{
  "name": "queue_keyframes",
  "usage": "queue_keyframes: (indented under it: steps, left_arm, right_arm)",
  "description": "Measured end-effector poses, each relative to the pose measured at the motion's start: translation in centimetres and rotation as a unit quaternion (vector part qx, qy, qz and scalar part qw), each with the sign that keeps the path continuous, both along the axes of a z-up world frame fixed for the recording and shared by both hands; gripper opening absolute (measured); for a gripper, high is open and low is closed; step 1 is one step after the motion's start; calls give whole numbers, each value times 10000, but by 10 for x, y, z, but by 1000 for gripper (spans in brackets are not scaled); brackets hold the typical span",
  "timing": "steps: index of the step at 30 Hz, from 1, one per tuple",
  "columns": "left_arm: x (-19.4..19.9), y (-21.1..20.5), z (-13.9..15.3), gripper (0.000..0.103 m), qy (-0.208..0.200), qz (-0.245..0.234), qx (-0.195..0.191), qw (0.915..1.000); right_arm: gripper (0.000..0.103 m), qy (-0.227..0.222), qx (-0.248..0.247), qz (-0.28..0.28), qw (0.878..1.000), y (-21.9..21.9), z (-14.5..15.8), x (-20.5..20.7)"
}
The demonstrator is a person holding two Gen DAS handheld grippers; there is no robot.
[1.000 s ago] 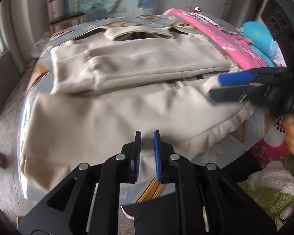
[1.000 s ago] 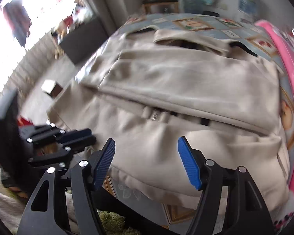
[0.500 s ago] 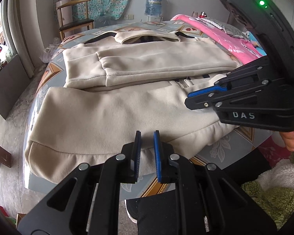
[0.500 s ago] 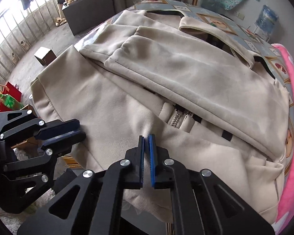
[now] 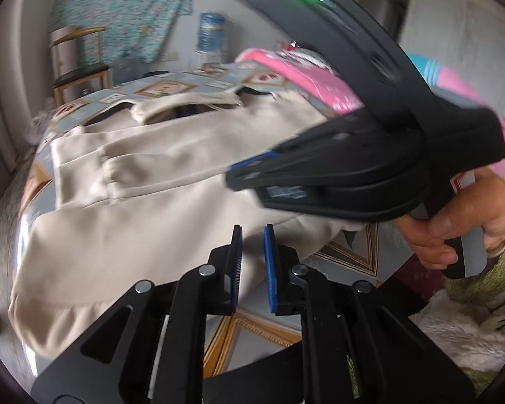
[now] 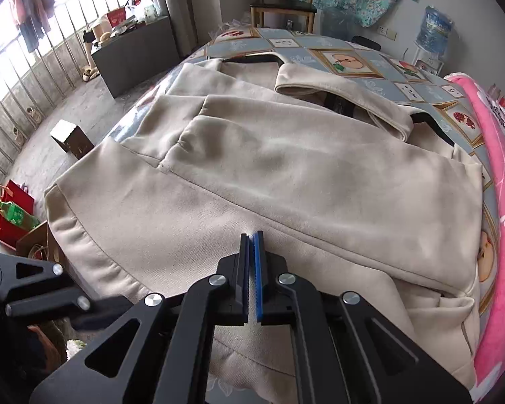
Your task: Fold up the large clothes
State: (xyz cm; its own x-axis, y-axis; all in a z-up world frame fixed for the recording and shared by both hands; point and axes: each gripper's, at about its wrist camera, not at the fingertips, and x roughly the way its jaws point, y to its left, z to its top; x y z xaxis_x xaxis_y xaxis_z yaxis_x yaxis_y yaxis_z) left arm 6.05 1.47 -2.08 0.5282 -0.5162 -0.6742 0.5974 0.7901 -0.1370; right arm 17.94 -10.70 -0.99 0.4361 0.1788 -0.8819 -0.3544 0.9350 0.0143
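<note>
A large beige coat (image 6: pixel 286 175) lies spread on the table, sleeves folded across its body; it also shows in the left wrist view (image 5: pixel 144 202). My right gripper (image 6: pixel 251 239) is shut on a fold of the coat's front panel, pulled over the middle. In the left wrist view the right gripper (image 5: pixel 242 171) reaches across above the coat, held by a hand (image 5: pixel 454 215). My left gripper (image 5: pixel 252 232) hovers near the coat's near hem, its jaws a narrow gap apart and empty.
The table has a patterned blue cloth (image 6: pixel 353 54). A pink blanket (image 6: pixel 498 168) lies along the right side. A wooden chair (image 6: pixel 282 3) and a water jug (image 6: pixel 434 30) stand at the back. A box (image 6: pixel 70 138) and red bags (image 6: pixel 13 215) sit on the floor at left.
My right gripper closed on the coat's front panel and has carried it over the zipper, which is now covered. My left gripper stayed near the hem, barely shifting.
</note>
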Motion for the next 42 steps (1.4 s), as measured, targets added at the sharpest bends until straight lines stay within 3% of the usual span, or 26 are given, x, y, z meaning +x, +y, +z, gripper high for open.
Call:
queue_keyframes:
  steps: [2, 6, 8, 12, 14, 16, 18, 19, 23, 26, 27, 30, 31, 34, 38, 42]
  left_arm:
    - [5, -5, -3, 12, -38, -29, -27, 10000]
    - [22, -9, -19, 12, 270, -14, -15, 9996]
    - [27, -14, -35, 12, 392, -43, 152, 9991]
    - [28, -15, -37, 12, 307, -68, 152, 9994]
    - [30, -15, -39, 12, 284, -56, 164, 9994]
    - [31, -16, -38, 12, 277, -46, 189, 9994]
    - [33, -16, -39, 12, 286, -41, 186, 9994]
    - [33, -15, -39, 12, 306, -34, 158, 9994]
    - [33, -12, -38, 12, 353, -9, 79, 9993]
    - [33, -11, -38, 12, 326, -15, 82, 9994]
    - [33, -11, -37, 12, 311, -23, 84, 9995]
    - [32, -8, -35, 12, 281, -5, 87, 9996]
    - [31, -7, -33, 12, 259, 5, 90, 9996]
    - [24, -2, -22, 12, 182, -30, -1, 9998]
    - [8, 3, -5, 12, 120, -197, -101, 9997]
    - [-9, 10, 2, 12, 320, -481, -231, 9981]
  right_arm:
    - [2, 48, -25, 39, 10000, 0, -6, 4]
    - [0, 152, -266, 22, 9995, -3, -22, 13]
    - [0, 312, -14, -29, 9995, -12, -29, 20]
    - [0, 269, 76, -159, 9995, -22, -24, 22]
    - [0, 315, 523, -269, 9978, -39, -14, 19]
    - [7, 321, 724, -448, 9958, -60, -1, 13]
    - [32, 386, 845, -589, 9939, -80, 8, 2]
    - [55, 426, 839, -658, 9934, -87, 10, -2]
    - [59, 755, 900, -804, 9898, -97, -1, -17]
    - [59, 939, 608, -855, 9900, -88, -22, -20]
    - [57, 924, 514, -867, 9906, -84, -27, -20]
    - [29, 616, 39, -840, 9946, -73, -30, -22]
    - [9, 566, -34, -843, 9948, -71, -29, -23]
    - [2, 505, 130, -843, 9951, -72, -24, -25]
    - [2, 108, 404, -1136, 9927, -82, -2, -21]
    - [2, 100, 666, -1274, 9896, -92, 1, -12]
